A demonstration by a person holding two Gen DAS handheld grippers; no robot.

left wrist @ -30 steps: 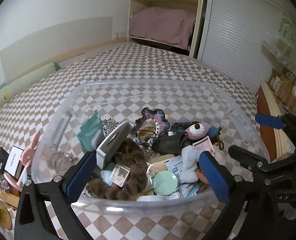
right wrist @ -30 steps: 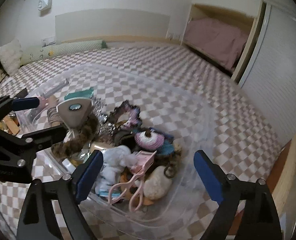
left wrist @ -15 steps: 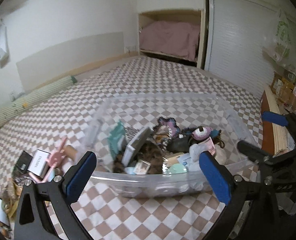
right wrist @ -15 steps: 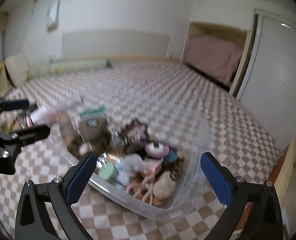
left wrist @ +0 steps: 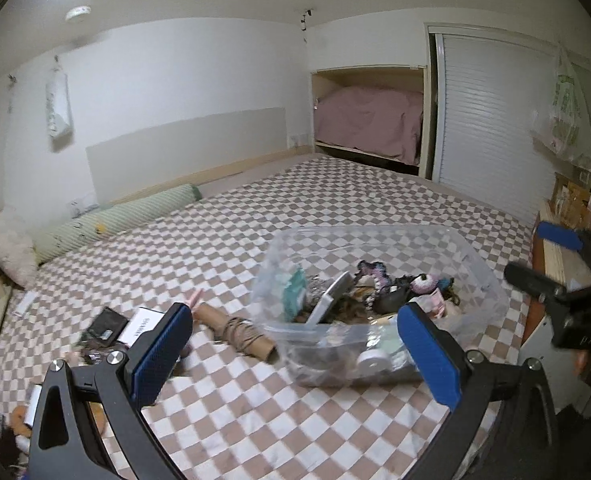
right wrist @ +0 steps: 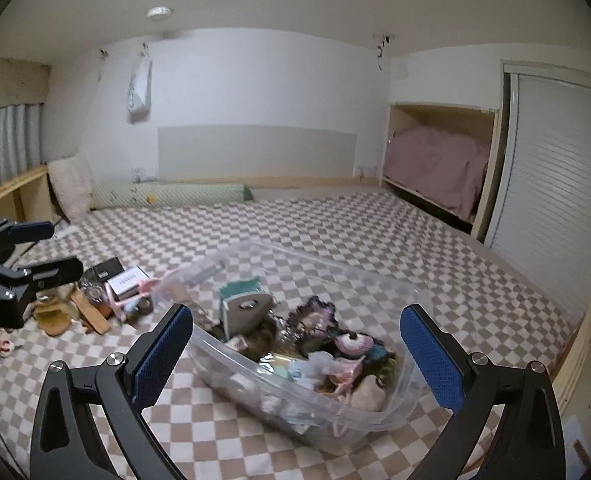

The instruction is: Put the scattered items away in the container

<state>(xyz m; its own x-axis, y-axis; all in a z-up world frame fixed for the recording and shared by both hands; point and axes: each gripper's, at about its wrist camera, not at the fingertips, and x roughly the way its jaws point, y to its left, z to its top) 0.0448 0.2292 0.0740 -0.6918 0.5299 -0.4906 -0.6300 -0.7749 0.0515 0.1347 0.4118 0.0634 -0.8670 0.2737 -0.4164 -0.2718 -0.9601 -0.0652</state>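
Observation:
A clear plastic bin [left wrist: 483,276] [right wrist: 379,284] rests on the checkered bed cover, holding several small items: a teal packet [left wrist: 295,286], a grey-white case [right wrist: 247,306], crocheted pieces [right wrist: 353,342]. To its left lie loose things: a cardboard roll wound with hair ties [left wrist: 235,330], a white card box [left wrist: 141,326] [right wrist: 125,280], a black wallet [left wrist: 105,326], pink tongs [right wrist: 129,300]. My left gripper [left wrist: 295,354] hovers open above and in front of the bin, holding nothing. My right gripper [right wrist: 295,352] is likewise open and empty, high over the bin's near side.
A green bolster [left wrist: 115,218] and a white pillow [right wrist: 71,184] lie along the far wall. A wooden ledge [left wrist: 567,264] borders the bed on the right. Pink bedding [right wrist: 435,168] fills an alcove beside a slatted door [right wrist: 551,184]. More small clutter [right wrist: 59,316] sits left of the bin.
Both grippers have pulled up and back from the bin, so it now looks smaller and more of the room shows. Both stay open and empty.

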